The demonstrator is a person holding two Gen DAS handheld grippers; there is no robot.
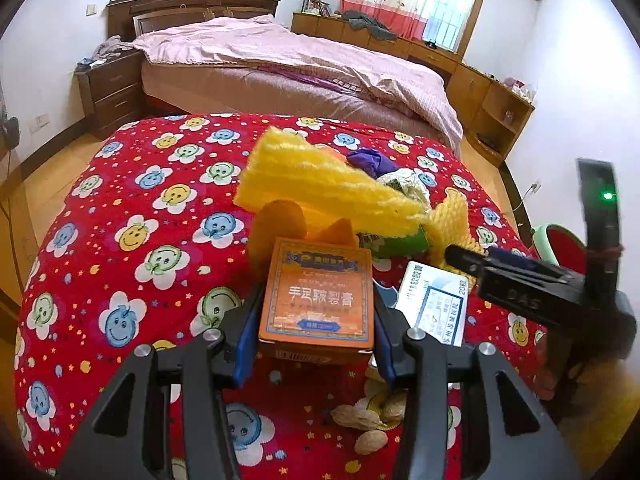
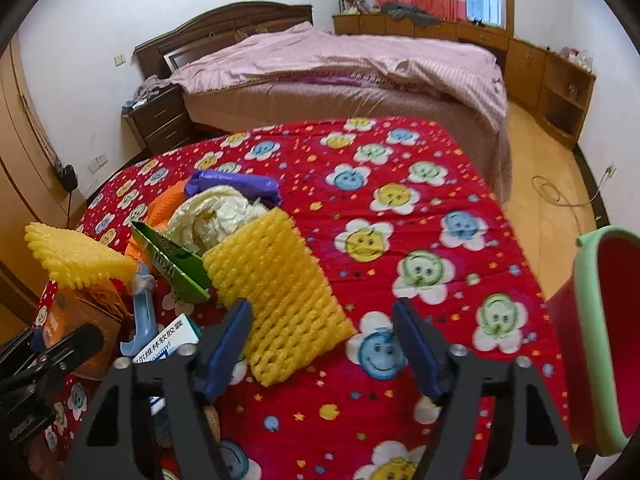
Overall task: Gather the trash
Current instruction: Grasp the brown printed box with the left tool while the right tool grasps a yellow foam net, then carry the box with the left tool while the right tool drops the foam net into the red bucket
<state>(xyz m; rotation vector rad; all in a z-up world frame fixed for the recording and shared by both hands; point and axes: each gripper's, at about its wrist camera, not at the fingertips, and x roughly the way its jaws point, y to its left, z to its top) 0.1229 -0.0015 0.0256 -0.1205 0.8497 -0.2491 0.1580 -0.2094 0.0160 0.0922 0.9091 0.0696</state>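
Note:
A trash pile lies on a table covered by a red smiley-flower cloth. My left gripper is shut on an orange cardboard box, its blue pads pressed on both sides. In the pile are yellow foam nets, orange peel, a green carton and a white medicine box. In the right wrist view my right gripper stands open over a yellow foam net. Its left pad is beside the net's edge and its right pad is well apart.
A red bin with a green rim stands off the table's right edge. Peanut shells lie near the front. A purple bag and crumpled white paper sit at the pile's back. A bed and cabinets lie beyond.

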